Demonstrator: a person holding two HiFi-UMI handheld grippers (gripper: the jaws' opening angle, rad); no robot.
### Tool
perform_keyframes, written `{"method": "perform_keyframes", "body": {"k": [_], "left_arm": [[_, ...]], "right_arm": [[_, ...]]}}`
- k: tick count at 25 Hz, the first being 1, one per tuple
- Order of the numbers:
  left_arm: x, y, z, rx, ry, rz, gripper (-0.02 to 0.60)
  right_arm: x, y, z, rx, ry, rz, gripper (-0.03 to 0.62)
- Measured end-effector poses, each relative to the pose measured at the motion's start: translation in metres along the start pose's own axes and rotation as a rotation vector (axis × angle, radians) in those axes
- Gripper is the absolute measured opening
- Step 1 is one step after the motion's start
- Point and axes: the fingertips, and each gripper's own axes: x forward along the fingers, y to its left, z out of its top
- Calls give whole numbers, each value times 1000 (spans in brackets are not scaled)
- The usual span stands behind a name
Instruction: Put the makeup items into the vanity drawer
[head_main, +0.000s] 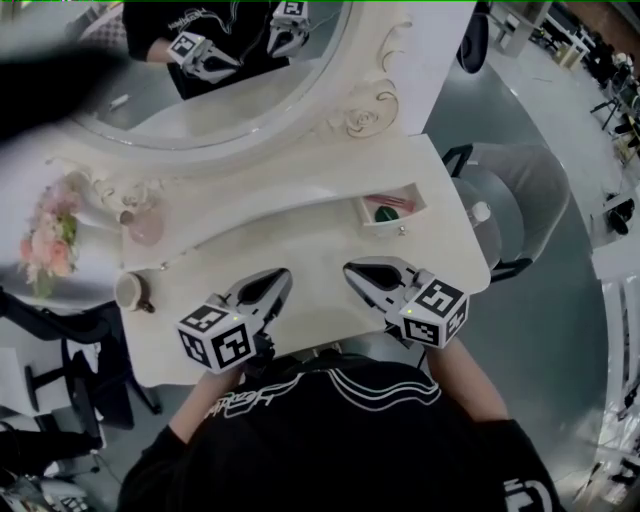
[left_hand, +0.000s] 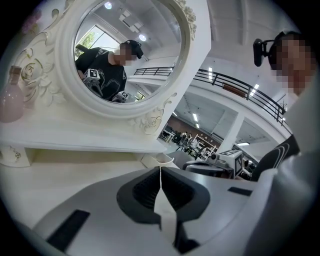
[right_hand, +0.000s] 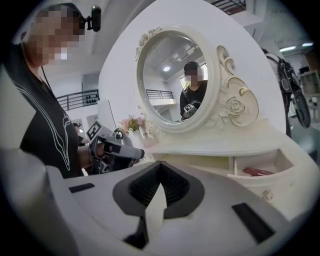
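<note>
The white vanity (head_main: 300, 250) has a small drawer (head_main: 372, 222) pulled open at its right, under the shelf. Inside lie a red makeup item (head_main: 392, 202) and a green one (head_main: 386, 213). In the right gripper view the drawer (right_hand: 280, 167) shows the red item (right_hand: 257, 172). My left gripper (head_main: 283, 276) and right gripper (head_main: 352, 270) hover side by side over the tabletop's front, below and left of the drawer. Both are shut with nothing between the jaws, as seen up close on the left gripper (left_hand: 160, 170) and the right gripper (right_hand: 160, 164).
An oval mirror (head_main: 230, 70) stands at the back. A pink bottle (head_main: 145, 226), a small cup (head_main: 130, 291) and pink flowers (head_main: 50, 240) sit at the vanity's left. A grey chair (head_main: 525, 195) is to the right, a black chair (head_main: 70, 385) to the left.
</note>
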Motion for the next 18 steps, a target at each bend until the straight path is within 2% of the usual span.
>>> {"method": "perform_keyframes", "body": {"k": [2,5,18], "left_arm": [[0,-3,1,5,-2,-8,28],[-1,-6,3,17,-11,-22,28],[-3,-1,1,25,-9,-25,28]], "right_arm": [[3,5,0,20,-7,17,25],[6,11,-1,-14,7,30,25],[2,-1,-2,-26,6,-8,25]]}}
